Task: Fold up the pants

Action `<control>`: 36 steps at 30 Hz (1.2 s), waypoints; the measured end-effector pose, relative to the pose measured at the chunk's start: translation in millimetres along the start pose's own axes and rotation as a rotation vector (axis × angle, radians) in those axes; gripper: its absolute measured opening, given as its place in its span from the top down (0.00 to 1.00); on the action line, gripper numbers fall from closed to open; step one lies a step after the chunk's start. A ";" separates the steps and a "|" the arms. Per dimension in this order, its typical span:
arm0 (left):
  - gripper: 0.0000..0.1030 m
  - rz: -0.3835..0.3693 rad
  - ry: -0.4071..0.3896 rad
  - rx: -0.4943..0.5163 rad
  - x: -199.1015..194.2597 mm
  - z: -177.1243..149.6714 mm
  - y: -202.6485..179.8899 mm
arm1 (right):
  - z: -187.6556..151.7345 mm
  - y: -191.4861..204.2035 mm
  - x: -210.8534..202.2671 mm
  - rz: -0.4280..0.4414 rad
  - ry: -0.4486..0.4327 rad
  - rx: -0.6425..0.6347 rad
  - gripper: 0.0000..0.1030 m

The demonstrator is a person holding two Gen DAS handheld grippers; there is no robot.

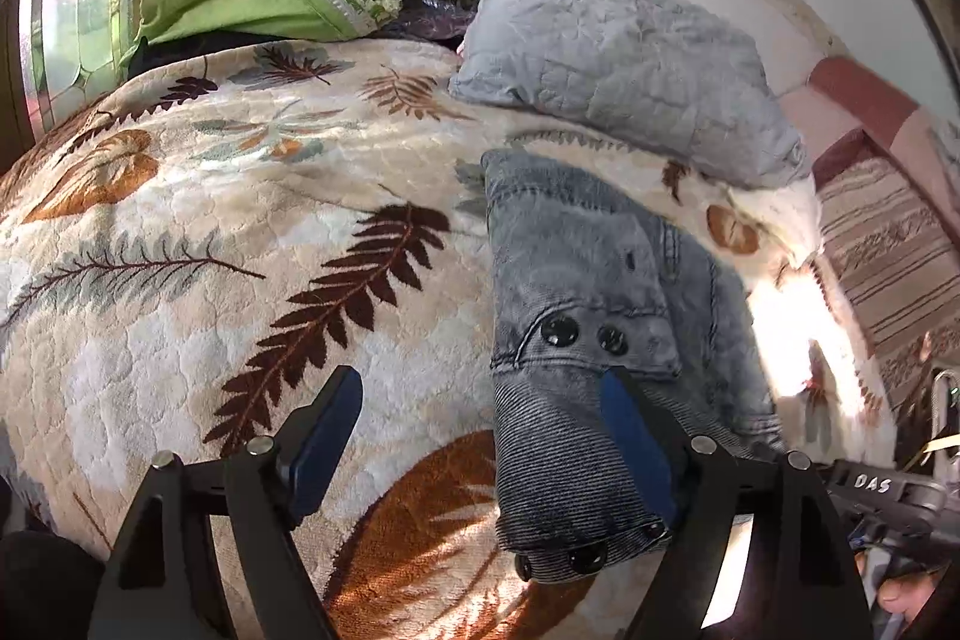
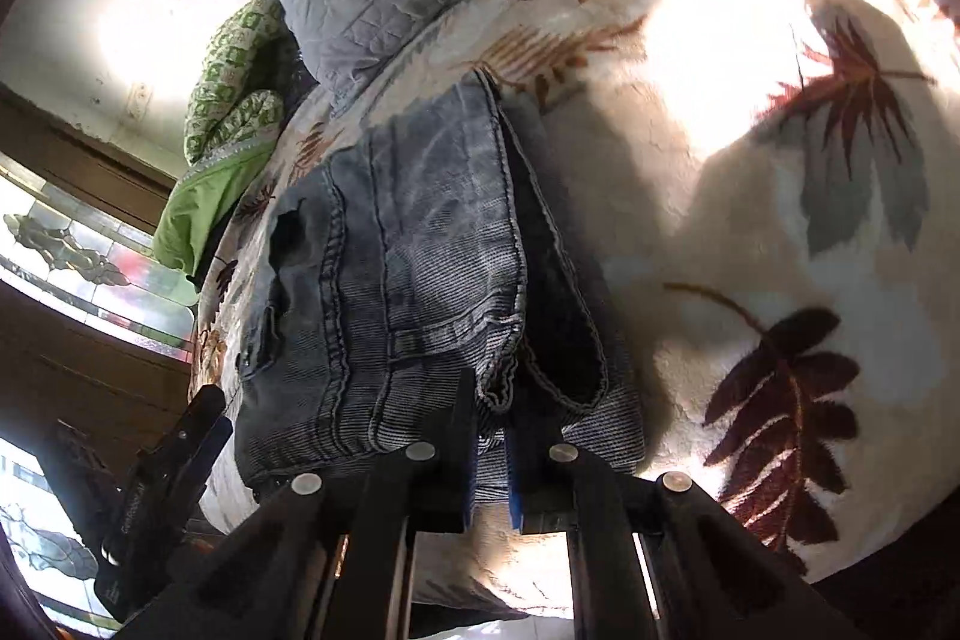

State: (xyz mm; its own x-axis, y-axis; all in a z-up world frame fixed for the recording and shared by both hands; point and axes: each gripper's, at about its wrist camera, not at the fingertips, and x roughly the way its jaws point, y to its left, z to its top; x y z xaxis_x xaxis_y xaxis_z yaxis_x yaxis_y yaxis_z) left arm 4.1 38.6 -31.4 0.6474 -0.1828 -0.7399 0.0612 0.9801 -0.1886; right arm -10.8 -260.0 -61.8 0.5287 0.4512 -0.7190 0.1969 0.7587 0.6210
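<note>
Denim pants (image 2: 420, 280) are pinched at the near edge by the right gripper (image 2: 492, 436), while the left gripper (image 1: 480, 430) is held wide apart over the leaf-print blanket (image 1: 240, 220)

Grey denim pants (image 1: 600, 280), prob. folded, flat on leaf-print bedspread (image 1: 240, 220).

Leaf-print blanket (image 1: 240, 232), grey pillow (image 1: 624, 58)

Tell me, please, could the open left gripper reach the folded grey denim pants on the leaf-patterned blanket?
Probably yes: the left gripper is open, one finger already over the folded grey denim pants, with nothing between.
</note>
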 end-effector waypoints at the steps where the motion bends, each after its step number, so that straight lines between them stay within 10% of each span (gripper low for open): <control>1: 0.18 0.033 0.040 0.038 10.7 -3.6 -5.9 | 0.0 -1.8 0.5 0.009 -0.008 0.002 0.93; 7: 0.18 0.072 0.044 0.047 19.2 -8.2 -4.2 | 4.5 -15.9 -20.0 0.119 -0.023 0.088 0.79; 9: 0.18 0.068 0.038 0.036 18.3 -8.9 -3.5 | 0.6 -25.6 -27.7 0.160 -0.032 0.151 0.42; 11: 0.18 0.059 0.045 0.024 18.8 -8.1 -2.2 | -2.3 -29.6 -32.3 0.164 -0.040 0.172 0.31; 26: 0.15 0.036 0.043 0.008 19.6 -9.1 2.3 | 17.5 -14.9 -2.6 0.146 0.056 0.200 0.31; 28: 0.15 0.038 0.041 0.008 20.0 -9.1 3.1 | 20.9 -8.8 0.3 0.137 0.043 0.163 0.48; 29: 0.14 0.033 0.041 0.007 20.0 -9.2 3.4 | 22.1 -7.8 1.5 0.112 0.044 0.152 0.80; 36: 0.14 0.008 -0.015 -0.009 0.7 -3.0 4.5 | 6.5 19.3 -35.6 0.031 -0.086 -0.004 0.88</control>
State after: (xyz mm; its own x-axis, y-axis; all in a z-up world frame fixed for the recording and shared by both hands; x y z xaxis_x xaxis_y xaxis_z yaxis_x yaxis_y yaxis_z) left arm 2.6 42.7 -34.7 0.6589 -0.1742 -0.7318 0.0494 0.9807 -0.1891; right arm -20.5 -264.5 -22.2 0.6037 0.4323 -0.6698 0.1760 0.7472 0.6409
